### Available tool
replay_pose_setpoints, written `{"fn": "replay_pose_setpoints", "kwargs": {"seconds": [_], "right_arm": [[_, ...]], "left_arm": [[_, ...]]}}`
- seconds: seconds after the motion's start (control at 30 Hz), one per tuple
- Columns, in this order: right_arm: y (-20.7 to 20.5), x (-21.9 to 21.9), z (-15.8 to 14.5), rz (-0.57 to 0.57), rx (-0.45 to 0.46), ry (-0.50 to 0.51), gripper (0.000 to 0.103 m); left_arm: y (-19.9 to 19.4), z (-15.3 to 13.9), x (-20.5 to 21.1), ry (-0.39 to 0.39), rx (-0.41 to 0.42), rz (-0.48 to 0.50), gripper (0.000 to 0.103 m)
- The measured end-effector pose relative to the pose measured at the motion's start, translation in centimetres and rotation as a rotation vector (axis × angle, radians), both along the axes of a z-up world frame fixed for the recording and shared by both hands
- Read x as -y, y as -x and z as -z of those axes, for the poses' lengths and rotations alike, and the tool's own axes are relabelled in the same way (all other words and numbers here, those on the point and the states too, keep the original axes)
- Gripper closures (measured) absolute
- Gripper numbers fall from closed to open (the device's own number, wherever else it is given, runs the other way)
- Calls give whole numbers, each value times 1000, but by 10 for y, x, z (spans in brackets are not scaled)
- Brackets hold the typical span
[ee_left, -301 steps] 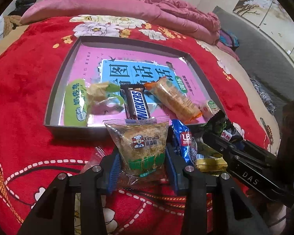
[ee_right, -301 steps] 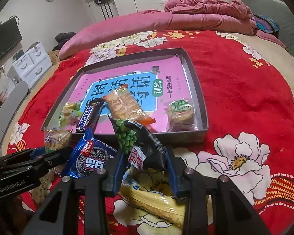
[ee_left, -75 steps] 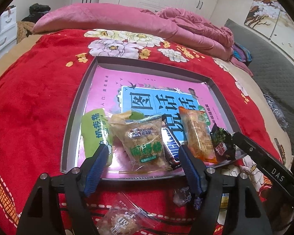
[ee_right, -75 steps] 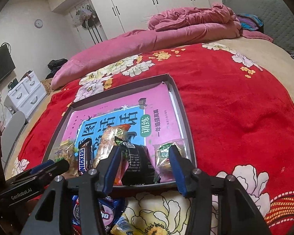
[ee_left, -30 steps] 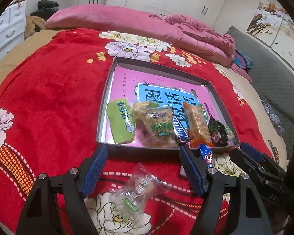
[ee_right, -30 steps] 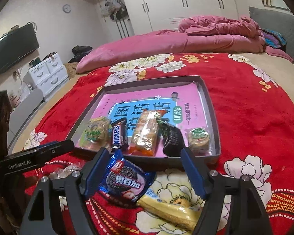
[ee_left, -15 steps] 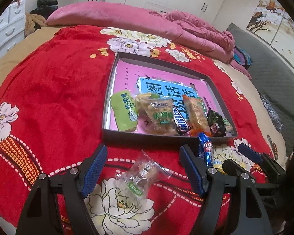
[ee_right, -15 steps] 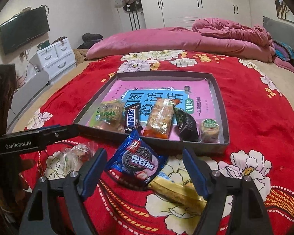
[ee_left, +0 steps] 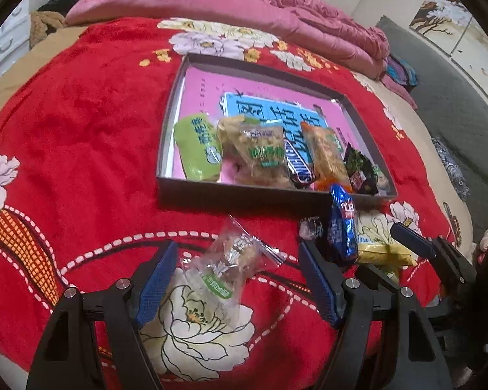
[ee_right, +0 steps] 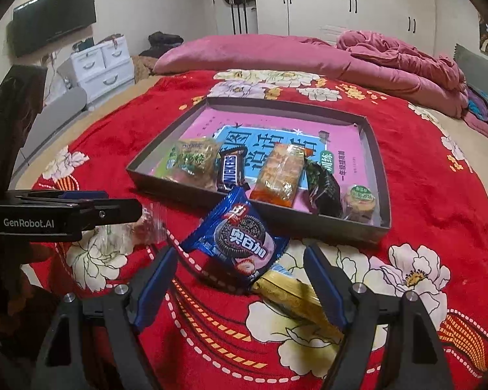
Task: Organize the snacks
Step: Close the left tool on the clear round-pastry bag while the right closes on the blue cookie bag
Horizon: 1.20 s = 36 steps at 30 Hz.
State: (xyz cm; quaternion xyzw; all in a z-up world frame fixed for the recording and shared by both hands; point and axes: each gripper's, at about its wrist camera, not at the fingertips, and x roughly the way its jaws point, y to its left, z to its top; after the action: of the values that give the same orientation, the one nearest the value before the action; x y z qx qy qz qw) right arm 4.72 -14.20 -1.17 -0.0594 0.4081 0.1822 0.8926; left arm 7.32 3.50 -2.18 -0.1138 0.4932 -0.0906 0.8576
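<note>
Item: clear crinkly plastic snack packet [ee_left: 232,260], laid on the red floral bedspread [ee_left: 81,123] before the grey shallow cardboard tray [ee_left: 169,143], framed by the left claw [ee_left: 237,279], held wide open and empty. Blue glossy Oreo packet [ee_right: 240,237] likewise framed by the open right claw [ee_right: 240,279]. Risk: slippery film may be pinched by a corner and dropped short of the tray.

Left gripper [ee_left: 237,279] fingers spread wide, right gripper [ee_right: 240,282] fingers spread wide, both held low, empty

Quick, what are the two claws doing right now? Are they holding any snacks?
Left claw: open, holding nothing; a clear snack bag lies between its fingers.
Right claw: open, holding nothing, above the blue cookie pack.
</note>
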Motion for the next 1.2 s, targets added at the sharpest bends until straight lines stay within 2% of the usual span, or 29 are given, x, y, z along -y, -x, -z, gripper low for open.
{"fn": "replay_pose_setpoints", "kwargs": {"seconds": [0.63,0.9,0.93,1.0,1.2], "right_arm": [[-24,-1,23,66,-61,62,24],[-35,-8,30,37,-56,66,24],[-36,-10,30,30,-53,69,25],[-38,-13,31,11,-53,68,34],[-42,-16,35,-7,-63,55,43]], "left_arm": [[-11,21,11,2,-107,41,26],[-14,24,15,3,-119,45,26],[-15,24,15,5,-118,45,26],[-15,24,16,12,-117,46,26],[-18,27,18,5,-130,50,26]]}}
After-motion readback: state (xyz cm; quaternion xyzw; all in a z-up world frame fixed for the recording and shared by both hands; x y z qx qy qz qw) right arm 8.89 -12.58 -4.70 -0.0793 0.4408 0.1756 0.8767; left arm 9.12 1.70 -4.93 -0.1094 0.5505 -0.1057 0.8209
